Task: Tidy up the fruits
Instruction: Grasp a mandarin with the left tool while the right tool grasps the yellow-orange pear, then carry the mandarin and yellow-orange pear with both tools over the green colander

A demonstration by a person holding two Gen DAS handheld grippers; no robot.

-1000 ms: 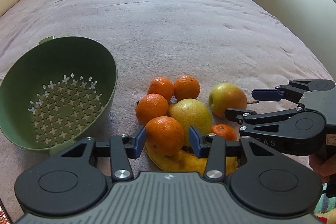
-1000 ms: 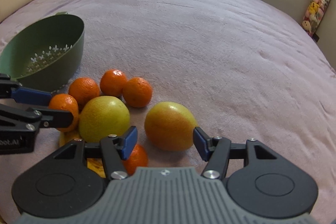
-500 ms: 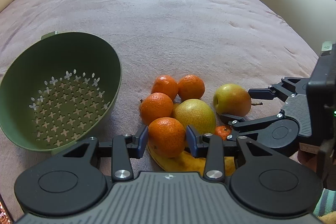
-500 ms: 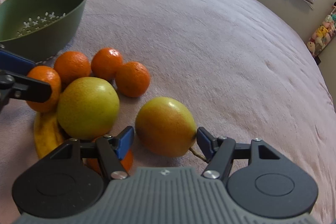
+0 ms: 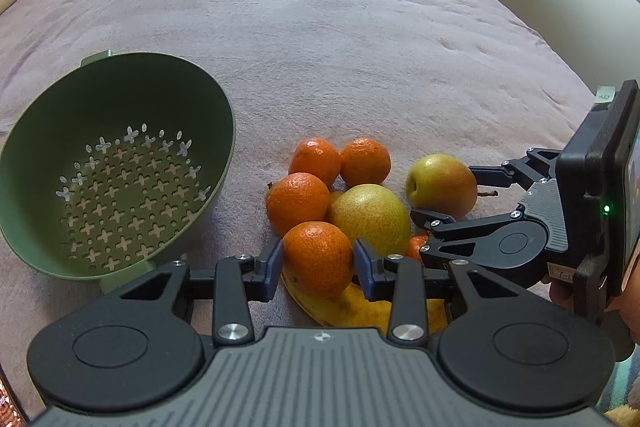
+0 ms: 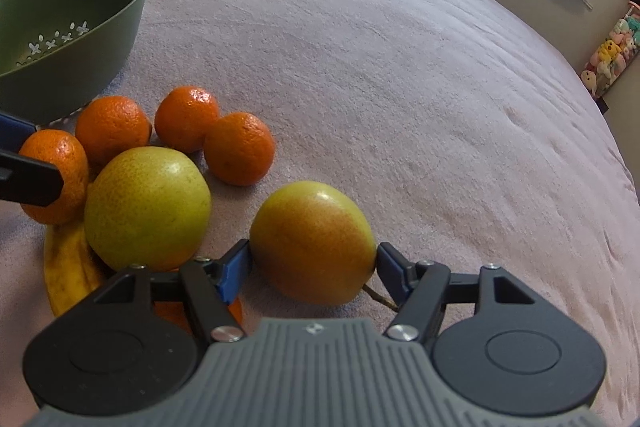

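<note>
- My left gripper (image 5: 318, 263) has its jaws clamped on the nearest round orange tangerine (image 5: 318, 259), which sits atop the yellow banana (image 5: 352, 309) on the mauve bed (image 5: 320, 47).
- My right gripper (image 6: 314, 265) has its jaws touching both sides of the yellow-red pear (image 6: 312, 241), stem towards me.
- The green perforated plastic colander (image 5: 112, 167) lies tipped to the left of the pile, nearer my left gripper, with no fruit inside.

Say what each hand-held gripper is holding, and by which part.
Left hand-held gripper: nearest tangerine, by its sides. Right hand-held gripper: blushed pear, across its widest part.
</note>
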